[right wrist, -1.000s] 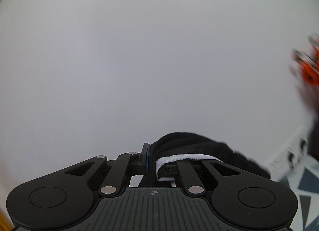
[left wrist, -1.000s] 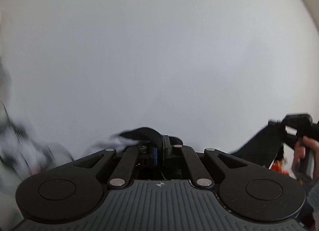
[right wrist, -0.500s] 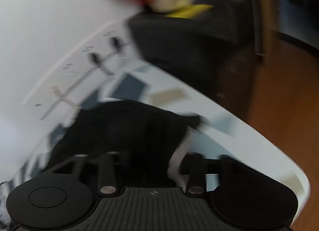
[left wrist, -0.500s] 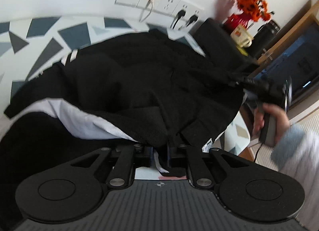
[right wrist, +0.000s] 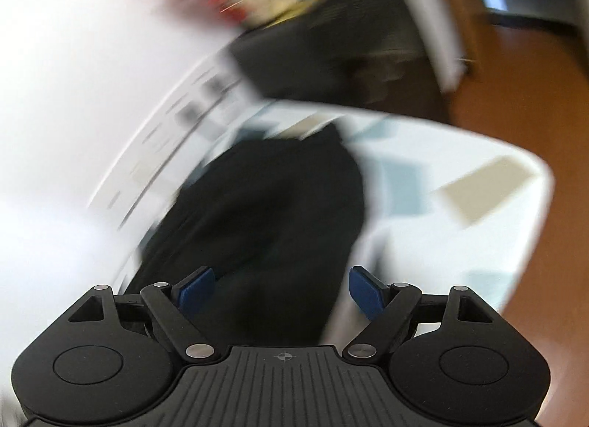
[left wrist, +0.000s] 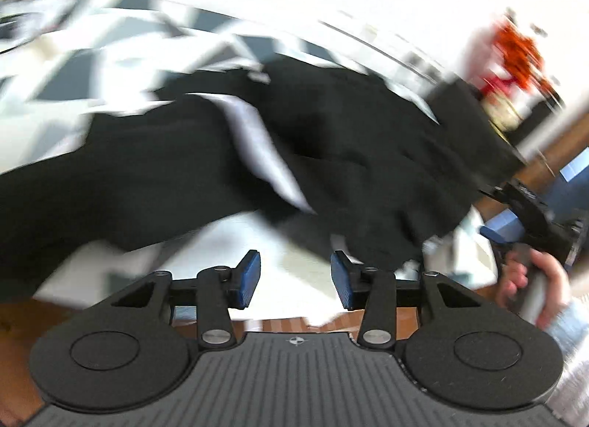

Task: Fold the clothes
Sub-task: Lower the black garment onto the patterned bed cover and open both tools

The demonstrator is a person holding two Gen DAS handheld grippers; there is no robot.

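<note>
Fingers of both grippers opening, empty, angled down over black garment

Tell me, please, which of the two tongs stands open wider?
The right tongs: their blue pads sit far apart and are opening. The left tongs show a narrower gap, also opening, with nothing between.

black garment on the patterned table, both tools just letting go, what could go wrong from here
1. The black garment lies bunched, its white stripe twisted; a fold started now may trap creases.
2. Its near edge hangs by the table rim and might slide off.
3. The left tool and right tool are opening with nothing pinched between their pads; both views are blurred, so a hasty regrasp may catch several layers.
</note>
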